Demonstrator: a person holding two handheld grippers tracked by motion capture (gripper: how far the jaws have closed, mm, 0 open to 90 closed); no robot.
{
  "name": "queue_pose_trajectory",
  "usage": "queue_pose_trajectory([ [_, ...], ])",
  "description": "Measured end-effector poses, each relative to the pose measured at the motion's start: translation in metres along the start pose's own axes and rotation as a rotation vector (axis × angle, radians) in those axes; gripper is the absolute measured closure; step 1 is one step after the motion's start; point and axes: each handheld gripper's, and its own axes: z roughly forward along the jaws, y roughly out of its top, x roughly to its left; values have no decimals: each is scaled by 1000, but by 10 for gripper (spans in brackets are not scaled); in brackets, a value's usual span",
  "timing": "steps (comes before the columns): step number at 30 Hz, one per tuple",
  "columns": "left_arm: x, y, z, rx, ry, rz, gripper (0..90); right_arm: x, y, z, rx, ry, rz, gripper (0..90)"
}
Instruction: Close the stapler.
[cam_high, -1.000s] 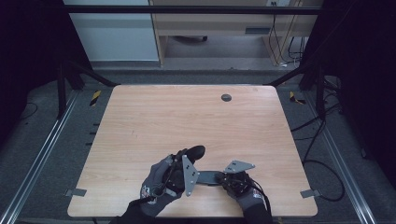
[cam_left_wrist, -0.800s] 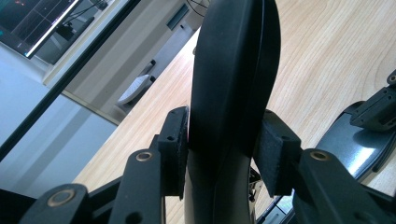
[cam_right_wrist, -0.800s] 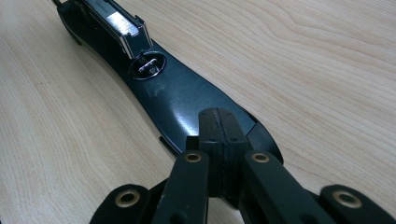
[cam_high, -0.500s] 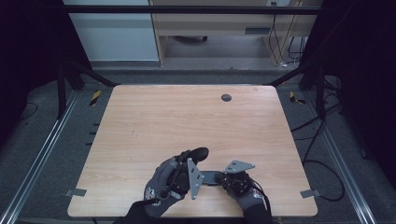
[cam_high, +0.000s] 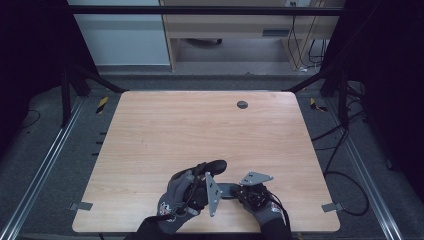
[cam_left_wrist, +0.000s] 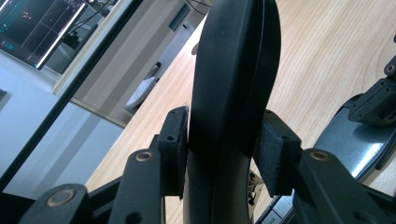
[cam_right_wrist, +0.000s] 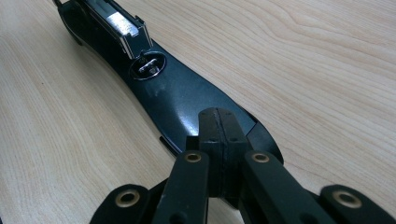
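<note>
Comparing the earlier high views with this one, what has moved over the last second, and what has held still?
The left gripper, shut on the stapler's black top arm, has swung that arm a little lower and toward the person. The right gripper has stayed shut and pressed on the stapler's base, which lies where it was on the table. Nothing was let go.

The stapler (cam_right_wrist: 187, 100) is glossy black, its metal parts silver. The worktop (cam_high: 200, 135) is pale wood with fine brownish grain and one small dark round cap (cam_high: 242, 104). Both hand-held grippers, left (cam_left_wrist: 229, 144) and right (cam_right_wrist: 219, 140), are matt black with brass-coloured pins. The gloves (cam_high: 175, 202) are grey.
</note>
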Motion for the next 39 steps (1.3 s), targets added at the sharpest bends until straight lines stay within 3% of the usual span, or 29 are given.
queue_pose_trajectory([
  [2,-2,0,1,2,-1,10,578,0,1,-2,21,7,12,900],
  [39,-24,3,13,20,11,116,572,-1,0,-1,1,14,17,900],
])
